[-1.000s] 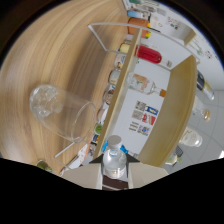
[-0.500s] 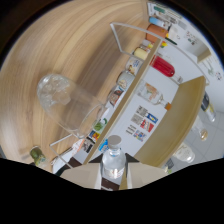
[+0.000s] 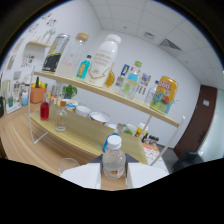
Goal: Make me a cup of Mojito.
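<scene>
A small clear bottle [image 3: 114,159] with a white cap and blue neck ring stands upright between my gripper's [image 3: 114,176] two white fingers. Both fingers [image 3: 85,176] press against its sides, so the gripper is shut on it. An empty clear drinking glass [image 3: 67,165] stands on the wooden table just beside the left finger. Beyond the bottle runs a two-level wooden shelf [image 3: 120,97] loaded with bottles and jars.
The upper shelf carries a dark bottle [image 3: 55,52], a large white bottle [image 3: 105,60] and a yellow can [image 3: 165,95]. Lower down are a red bottle [image 3: 45,110], a glass jar [image 3: 61,120], bowls [image 3: 82,110] and a potted plant [image 3: 37,92]. A dark door [image 3: 202,115] is beyond the shelf's far end.
The view has swung from a steep tilt over the table to level, facing the shelf. The bottle has stayed in the fingers, and the glass now sits close by the left finger.
</scene>
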